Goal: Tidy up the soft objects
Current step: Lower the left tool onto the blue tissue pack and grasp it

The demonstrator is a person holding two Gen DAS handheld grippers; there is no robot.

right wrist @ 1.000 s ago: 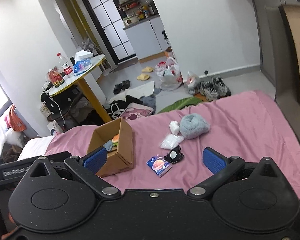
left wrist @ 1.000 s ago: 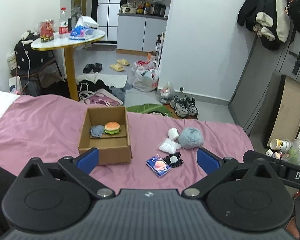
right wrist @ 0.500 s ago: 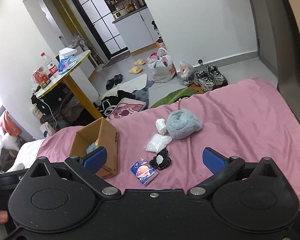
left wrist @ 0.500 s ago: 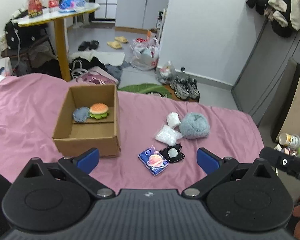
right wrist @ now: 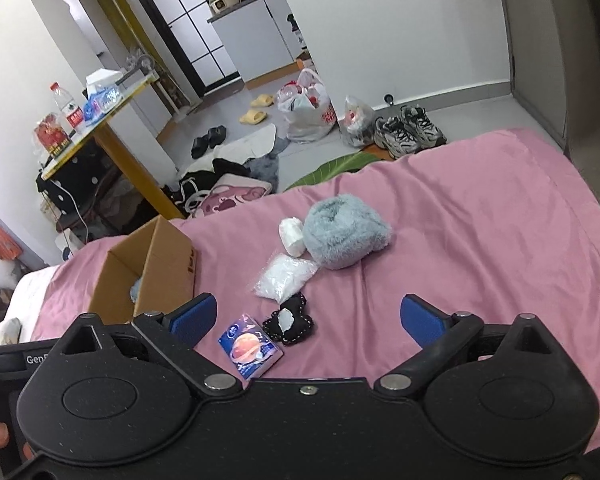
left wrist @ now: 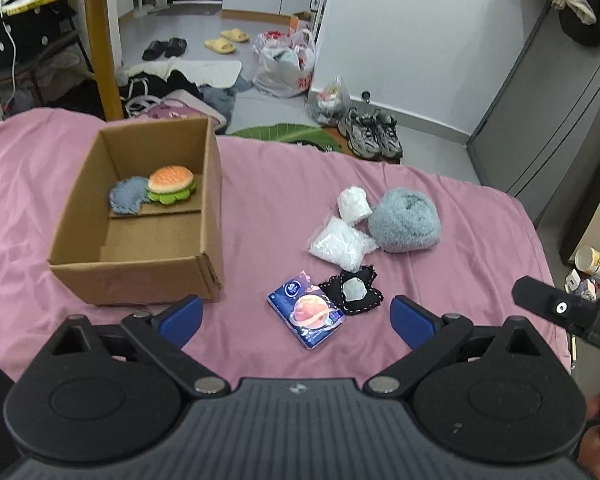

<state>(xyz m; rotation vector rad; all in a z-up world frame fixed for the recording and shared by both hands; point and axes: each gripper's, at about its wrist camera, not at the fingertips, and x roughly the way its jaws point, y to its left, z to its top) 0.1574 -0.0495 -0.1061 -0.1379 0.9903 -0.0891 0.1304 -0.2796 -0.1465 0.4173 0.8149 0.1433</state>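
The cardboard box (left wrist: 140, 216) sits on the pink bedsheet (left wrist: 268, 184), holding a burger plush (left wrist: 171, 182). Right of the box lie a tissue pack (left wrist: 306, 316), black pouch (left wrist: 354, 290), white bag (left wrist: 342, 243) and grey fluffy bundle (left wrist: 405, 220). The left gripper (left wrist: 296, 316) and right gripper (right wrist: 306, 314) both gape wide, holding nothing.

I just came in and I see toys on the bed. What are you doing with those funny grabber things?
A person holds a gripper in each hand above a pink bed, tidying soft things into a cardboard box. The burger toy and a blue fuzzy piece are already inside. Still on the sheet: a grey fluffy ball, two white packets, a black pouch and a planet-print pack. The left gripper and right gripper are both open and hold nothing.
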